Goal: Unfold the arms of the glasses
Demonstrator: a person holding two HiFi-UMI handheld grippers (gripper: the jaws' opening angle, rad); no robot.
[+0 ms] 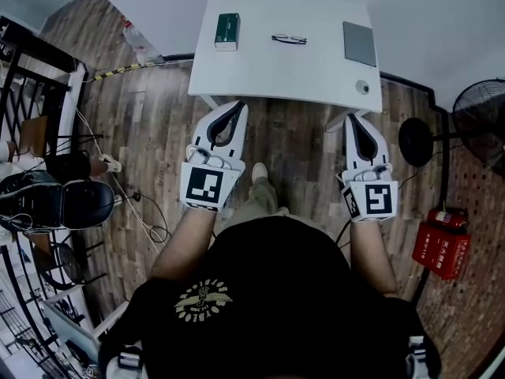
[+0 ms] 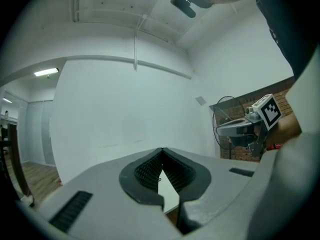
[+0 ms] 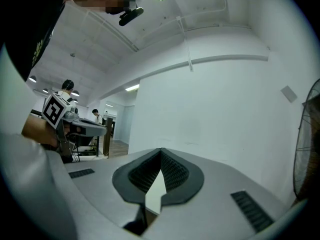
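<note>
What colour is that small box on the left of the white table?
The box is dark green, clearest in the head view.

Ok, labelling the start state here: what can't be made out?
- glasses: too small in the head view to tell whether the arms are folded.
- Both gripper views: aimed at the wall, glasses outside the frame.
- round object: too small in the head view to identify.

I see the glasses (image 1: 289, 39) lying flat on the white table (image 1: 316, 77), about midway across it and toward its far edge. They have a thin dark frame, with the lenses side by side. They're too small for me to make out the arms.
</note>
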